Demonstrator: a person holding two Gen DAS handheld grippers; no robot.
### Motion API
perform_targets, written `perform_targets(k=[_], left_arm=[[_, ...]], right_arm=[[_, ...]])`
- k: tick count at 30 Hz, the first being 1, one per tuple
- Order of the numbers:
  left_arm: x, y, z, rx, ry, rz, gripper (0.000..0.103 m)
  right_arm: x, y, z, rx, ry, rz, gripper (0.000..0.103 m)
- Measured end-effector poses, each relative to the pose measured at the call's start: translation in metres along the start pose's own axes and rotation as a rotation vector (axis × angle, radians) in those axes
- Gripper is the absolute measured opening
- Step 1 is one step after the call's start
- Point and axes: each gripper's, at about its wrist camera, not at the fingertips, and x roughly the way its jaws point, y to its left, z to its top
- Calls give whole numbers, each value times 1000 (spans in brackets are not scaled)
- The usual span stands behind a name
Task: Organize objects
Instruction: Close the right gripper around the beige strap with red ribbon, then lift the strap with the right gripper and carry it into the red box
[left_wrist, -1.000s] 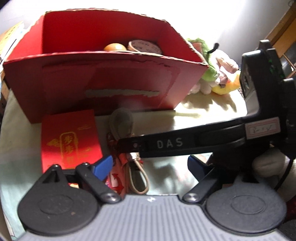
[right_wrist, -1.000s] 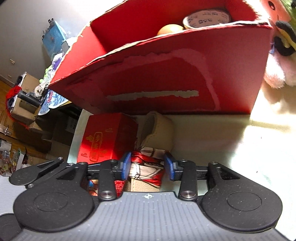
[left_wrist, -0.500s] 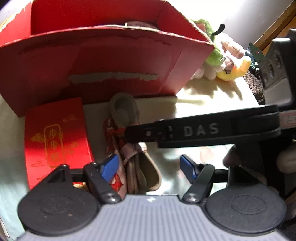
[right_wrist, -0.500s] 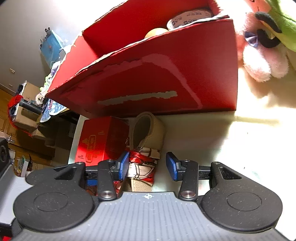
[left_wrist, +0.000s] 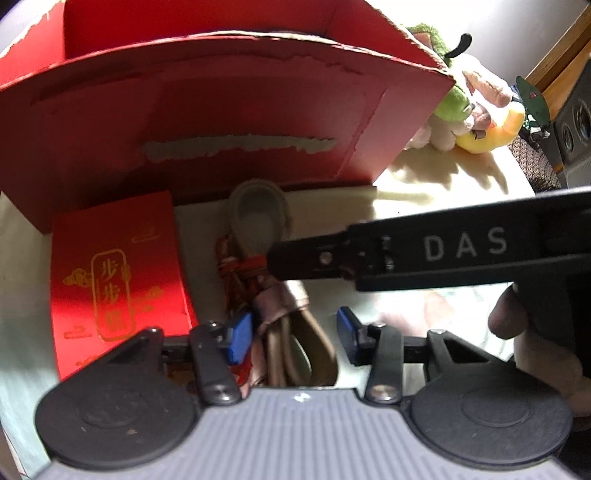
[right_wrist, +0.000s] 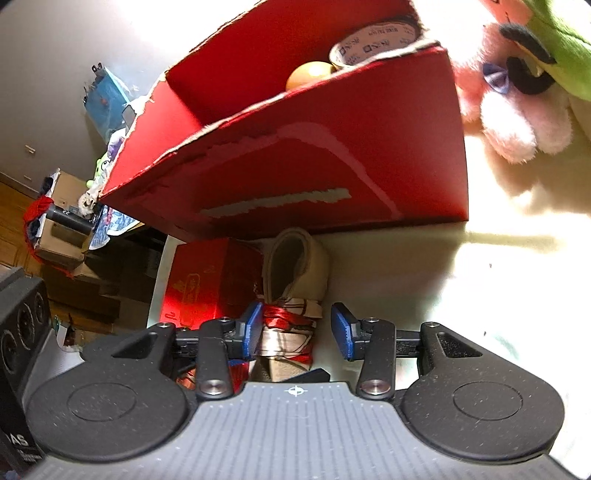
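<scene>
Beige strap bundle (left_wrist: 284, 295) lengthwise toward red box (left_wrist: 221, 122), left gripper (left_wrist: 293, 334) closing around it, untouched

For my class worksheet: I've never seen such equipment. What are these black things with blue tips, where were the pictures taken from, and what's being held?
No robot: a person holds two pairs of tongs, each with a camera looking along its blue pads. One picture comes from the left tongs, one from the right tongs. Both straddle a beige strap bundle on the table, before a red box, beside a red packet. The left jaws are closing; nothing is gripped yet.
</scene>
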Motion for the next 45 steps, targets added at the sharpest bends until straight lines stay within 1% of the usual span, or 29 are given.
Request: perform_targets(k=[5, 6, 9, 10, 14, 16, 21, 28, 39, 41, 42, 45], left_arm=[[2, -5, 0, 26, 5, 20, 45], [3, -5, 0, 31, 6, 24, 42], [3, -4, 0, 35, 5, 30, 39], [2, -3, 0, 35, 5, 30, 38], [2, -2, -1, 43, 4, 36, 35], [1, 0, -1, 48, 3, 41, 30], [-2, -1, -2, 74, 3, 41, 30], [-19, -5, -6, 121, -17, 29, 30], [-66, -15, -8, 227, -73, -16, 31], [-74, -26, -16, 241, -90, -22, 31], [-77, -36, -15, 247, -99, -24, 31], [-87, -43, -15, 263, -133, -27, 31]], right_arm=[[12, 13, 2, -20, 31, 11, 45], [15, 16, 2, -29, 38, 4, 45], [21, 21, 4, -49, 47, -48, 44], [23, 19, 5, -38, 55, -49, 44], [28, 9, 5, 24, 69, -14, 41], [31, 6, 5, 48, 77, 4, 39], [27, 11, 1, 20, 70, 1, 35], [8, 12, -3, 20, 57, 13, 34], [-29, 32, -12, -2, -5, 38, 35], [-36, 35, -13, -8, -23, 42, 35], [-39, 36, -13, -10, -33, 44, 35], [-50, 43, -11, -12, -68, 52, 35]])
